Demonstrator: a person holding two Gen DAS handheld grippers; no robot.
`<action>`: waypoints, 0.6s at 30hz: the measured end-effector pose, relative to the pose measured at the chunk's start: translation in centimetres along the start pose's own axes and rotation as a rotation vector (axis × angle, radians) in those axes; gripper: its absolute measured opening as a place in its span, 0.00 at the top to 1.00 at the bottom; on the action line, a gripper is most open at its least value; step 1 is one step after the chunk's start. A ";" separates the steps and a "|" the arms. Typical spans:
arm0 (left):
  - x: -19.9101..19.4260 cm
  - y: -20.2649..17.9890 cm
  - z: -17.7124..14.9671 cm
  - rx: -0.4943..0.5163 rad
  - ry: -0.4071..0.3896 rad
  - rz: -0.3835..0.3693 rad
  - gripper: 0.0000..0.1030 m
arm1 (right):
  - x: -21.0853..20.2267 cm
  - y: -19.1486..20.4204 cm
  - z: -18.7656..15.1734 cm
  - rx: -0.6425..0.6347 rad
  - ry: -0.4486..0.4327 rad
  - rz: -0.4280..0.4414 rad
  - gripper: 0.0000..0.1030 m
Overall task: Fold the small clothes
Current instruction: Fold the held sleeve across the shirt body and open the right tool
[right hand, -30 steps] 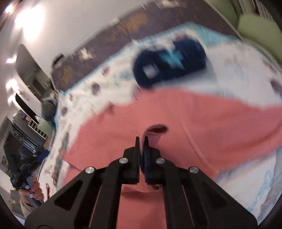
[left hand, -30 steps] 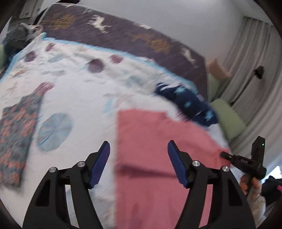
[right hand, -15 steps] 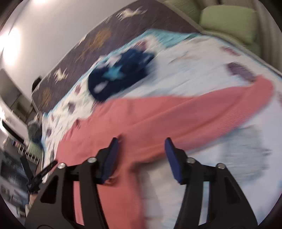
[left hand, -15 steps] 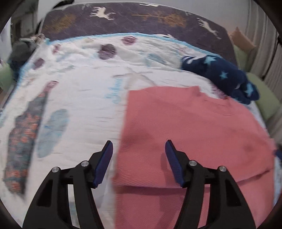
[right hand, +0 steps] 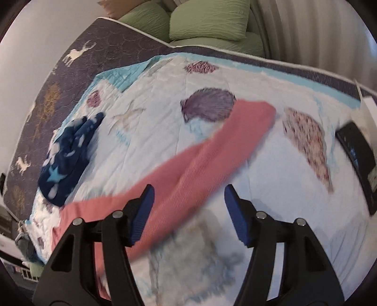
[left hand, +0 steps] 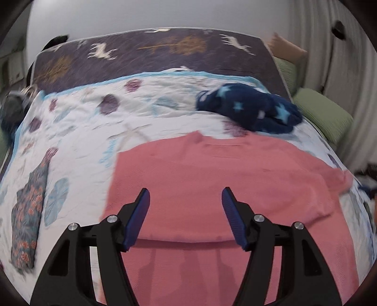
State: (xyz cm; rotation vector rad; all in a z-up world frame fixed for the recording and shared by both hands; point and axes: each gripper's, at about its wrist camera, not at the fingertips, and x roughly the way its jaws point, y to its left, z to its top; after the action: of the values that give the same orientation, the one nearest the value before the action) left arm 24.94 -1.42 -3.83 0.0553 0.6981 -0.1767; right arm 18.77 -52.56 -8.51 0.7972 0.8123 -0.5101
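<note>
A pink knit top [left hand: 212, 179] lies flat on the bed quilt [left hand: 89, 131], its lower part folded up so a fold edge crosses below the fingertips. My left gripper [left hand: 185, 202] hangs open over the middle of the top, holding nothing. In the right wrist view one long pink sleeve [right hand: 212, 155] stretches out over the quilt [right hand: 278, 179] toward the upper right. My right gripper [right hand: 188, 200] stands open above the sleeve's near part, with nothing between its blue pads.
A navy star-print garment [left hand: 249, 110] lies bunched beyond the top, navy garment [right hand: 68, 160] also left of the sleeve. A folded floral piece [left hand: 28, 216] rests at the left. A black tablet-like device [right hand: 358, 155] lies at the quilt's right edge. Green pillows [right hand: 207, 21] sit past the mattress.
My right gripper was shut on the pink fabric a second ago, then opened and let it go; it now faces the outstretched sleeve. The left gripper stayed open and shifted over the top's middle.
</note>
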 end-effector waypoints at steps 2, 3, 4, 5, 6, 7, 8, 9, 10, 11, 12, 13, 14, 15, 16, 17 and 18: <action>0.0 -1.2 -0.2 0.014 0.006 -0.016 0.37 | 1.6 0.5 1.3 0.007 0.034 -0.080 0.36; 0.1 -1.7 -0.4 0.017 0.015 -0.023 0.37 | 2.3 0.6 1.5 0.017 0.048 -0.125 0.36; 0.3 -2.2 -0.6 0.017 0.025 -0.031 0.37 | 2.9 0.3 1.9 0.030 0.056 -0.166 0.36; 0.3 -2.4 -0.8 0.017 0.031 -0.038 0.37 | 3.9 0.2 2.4 0.033 0.066 -0.213 0.36; 0.6 -2.7 -1.2 0.019 0.041 -0.044 0.37 | 4.6 -0.1 2.5 0.024 0.078 -0.249 0.36; 0.6 -3.0 -1.4 0.021 0.047 -0.046 0.37 | 5.3 -0.3 2.6 0.013 0.089 -0.273 0.36; 0.9 -3.3 -1.6 0.026 0.054 -0.047 0.37 | 5.8 -0.7 2.7 0.004 0.101 -0.295 0.36; 1.0 -3.4 -2.0 0.032 0.062 -0.046 0.37 | 5.9 -1.3 2.7 0.003 0.104 -0.297 0.36; 1.0 -3.5 -2.2 0.034 0.068 -0.046 0.37 | 5.3 -2.1 2.5 0.011 0.100 -0.282 0.36; 1.0 -3.3 -2.4 0.031 0.073 -0.049 0.37 | 4.5 -2.8 2.2 0.020 0.092 -0.274 0.36; 1.0 -3.2 -2.5 0.027 0.074 -0.054 0.37 | 3.7 -3.7 1.9 0.029 0.081 -0.262 0.36; 1.0 -3.0 -2.6 0.020 0.073 -0.059 0.37 | 2.3 -5.1 1.4 0.040 0.067 -0.238 0.36; 1.0 -2.8 -2.6 0.012 0.072 -0.062 0.37 | 1.4 -6.1 1.0 0.049 0.062 -0.227 0.36; 0.9 -2.5 -2.6 -0.003 0.067 -0.069 0.37 | 0.3 -7.5 0.6 0.068 0.056 -0.222 0.35; 0.9 -2.4 -2.6 -0.011 0.064 -0.076 0.37 | -0.7 -8.8 0.3 0.092 0.049 -0.219 0.35; 0.8 -2.2 -2.6 -0.020 0.062 -0.084 0.37 | -1.9 -10.4 -0.1 0.128 0.039 -0.218 0.34; 0.8 -2.3 -2.6 -0.024 0.059 -0.094 0.37 | -2.7 -11.7 -0.2 0.161 0.028 -0.203 0.34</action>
State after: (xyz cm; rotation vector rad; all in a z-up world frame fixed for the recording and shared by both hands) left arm 23.48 -3.48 -6.36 0.0049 0.7620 -0.2575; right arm 9.22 -59.21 -11.40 0.8757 0.8905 -0.7534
